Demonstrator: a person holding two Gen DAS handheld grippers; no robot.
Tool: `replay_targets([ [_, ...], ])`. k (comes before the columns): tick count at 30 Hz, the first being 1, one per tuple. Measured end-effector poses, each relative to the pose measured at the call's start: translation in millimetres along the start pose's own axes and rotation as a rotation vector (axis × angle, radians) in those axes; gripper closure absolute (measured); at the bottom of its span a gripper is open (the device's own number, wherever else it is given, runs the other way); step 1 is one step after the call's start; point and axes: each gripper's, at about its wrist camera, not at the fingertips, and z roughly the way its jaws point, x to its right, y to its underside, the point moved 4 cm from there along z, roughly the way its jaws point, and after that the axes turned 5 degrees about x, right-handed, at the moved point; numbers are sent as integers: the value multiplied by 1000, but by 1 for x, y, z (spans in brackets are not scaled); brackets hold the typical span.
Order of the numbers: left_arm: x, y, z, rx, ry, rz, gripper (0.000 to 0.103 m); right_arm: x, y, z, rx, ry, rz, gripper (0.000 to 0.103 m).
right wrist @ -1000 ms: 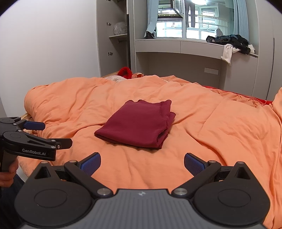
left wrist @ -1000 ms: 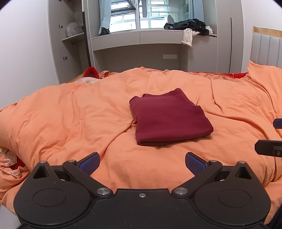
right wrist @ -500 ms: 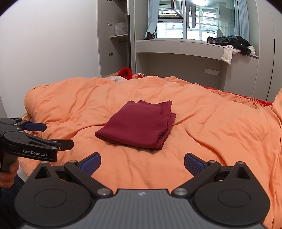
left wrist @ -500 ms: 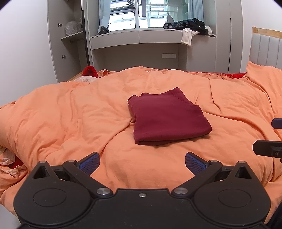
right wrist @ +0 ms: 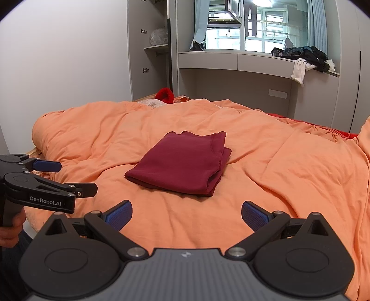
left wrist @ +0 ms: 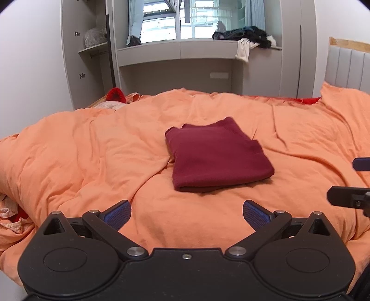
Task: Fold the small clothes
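Maroon garment lies folded on the orange duvet, left gripper and right gripper both spread wide, empty, near it.

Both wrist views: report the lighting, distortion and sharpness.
Left wrist view: fisheye bends the wardrobe edges, corners vignette black, the window is blown out, and the maroon garment is sharp with a soft shadow under its near edge. Right wrist view: same curvature and dark corners, a bright window, even soft light on the orange duvet, and the left gripper in focus.
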Motion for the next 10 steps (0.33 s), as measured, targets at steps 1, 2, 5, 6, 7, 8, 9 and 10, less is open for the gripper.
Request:
replay_targets([
  [1, 0, 0, -1, 7, 0, -2, 0, 0, 0, 0, 1, 0, 0, 0],
  [2, 0, 0, -2, 10, -3, -2, 0, 0, 0, 0, 1, 0, -1, 0],
  [5, 0, -1, -1, 10, -16, 5, 0, 0, 0, 0, 1, 1, 0, 0],
  [6, 0, -1, -1, 9, -20, 5, 0, 0, 0, 0, 1, 0, 0, 0],
  [7, 0, -1, -1, 8, -23, 4, 0, 0, 0, 0, 2, 0, 0, 0],
  [8, -1, -1, -1, 8, -25, 3, 0, 0, 0, 0, 3, 1, 0, 0],
  [9, -1, -1, -1, 7, -26, 2, 0, 0, 0, -1, 3, 0, 0, 0],
  [10, -1, -1, -1, 6, -24, -1, 0, 1, 0, -1, 3, 0, -1, 0],
])
